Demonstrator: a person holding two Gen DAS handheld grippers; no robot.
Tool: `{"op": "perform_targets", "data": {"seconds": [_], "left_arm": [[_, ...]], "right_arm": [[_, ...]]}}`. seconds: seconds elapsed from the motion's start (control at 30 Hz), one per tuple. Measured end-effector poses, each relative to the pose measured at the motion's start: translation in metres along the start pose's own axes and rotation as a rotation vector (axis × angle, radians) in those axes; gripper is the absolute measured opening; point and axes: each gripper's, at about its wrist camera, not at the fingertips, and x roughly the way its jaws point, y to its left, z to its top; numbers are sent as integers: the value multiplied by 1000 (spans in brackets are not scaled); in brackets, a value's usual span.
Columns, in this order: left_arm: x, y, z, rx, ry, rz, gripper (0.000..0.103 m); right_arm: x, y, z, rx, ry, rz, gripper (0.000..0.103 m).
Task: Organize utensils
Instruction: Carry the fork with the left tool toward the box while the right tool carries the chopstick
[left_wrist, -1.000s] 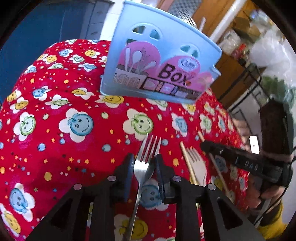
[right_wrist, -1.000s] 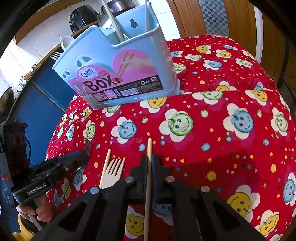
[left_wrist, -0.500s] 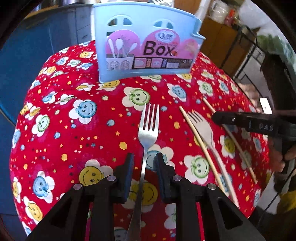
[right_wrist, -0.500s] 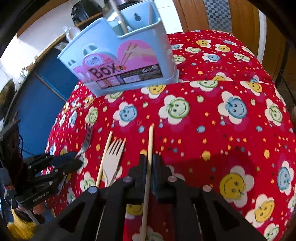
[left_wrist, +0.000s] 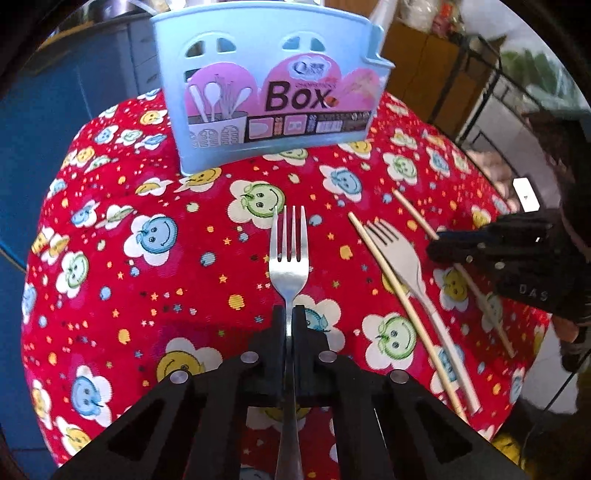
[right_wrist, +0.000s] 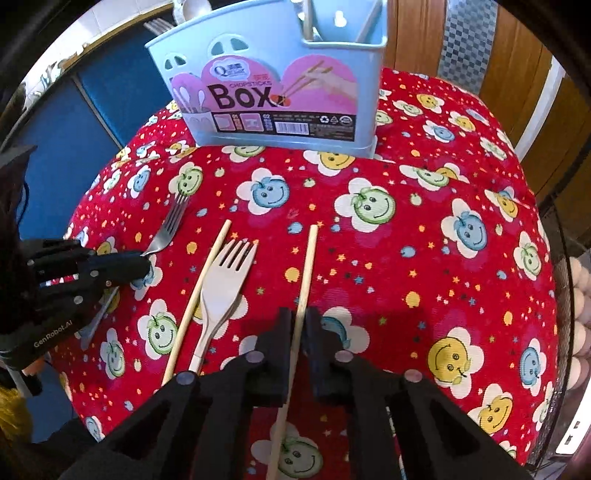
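While both grippers point down at the red smiley-print tabletop (left_wrist: 110, 314), the call goes like this:

Left gripper (left_wrist: 289, 314): jaws pressed together on the neck of the metal fork (left_wrist: 288, 258), pinching it just below the head; tines point toward the box.

Metal fork, other view: it shows in the right wrist camera too (right_wrist: 168, 230), head sticking out past the left gripper's black tip (right_wrist: 138, 264), handle running back underneath.

Right gripper (right_wrist: 299, 317): jaws clamped tight on a wooden chopstick (right_wrist: 308, 266), which runs straight through the gap and out both ends.

Second chopstick (right_wrist: 199, 288): lying loose on the cloth, just beside the pale fork, on its left in the right wrist view.

Pale fork (right_wrist: 227, 284): flat on the cloth between the two chopsticks, tines toward the box, touched by neither gripper.

Utensil box (right_wrist: 280, 96): light blue, labelled "Box", upright at the far edge of the tabletop, well apart from both grippers; a stick and other utensil tops stand up inside, though which compartments is hard to tell.
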Motion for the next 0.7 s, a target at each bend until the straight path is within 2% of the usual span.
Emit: {"op": "perform_targets", "data": {"seconds": [0.13,0.3,0.5,0.7], "left_arm": [[-10,6,-1,-66,-70,-50,3],[-31,6,2,-113,-185,-91,3],[-61,9,8,-157,-354,-118,3],[-82,8,35,-189,-475,-110,3]], "right_arm": [[-8,-8,-2,57,-48,80,6],[-38,-12,-3,91,-188,141,6],[-82,-16,2,99,-406,148,6],[-107,-16,19,94,-544,164,6]]}}
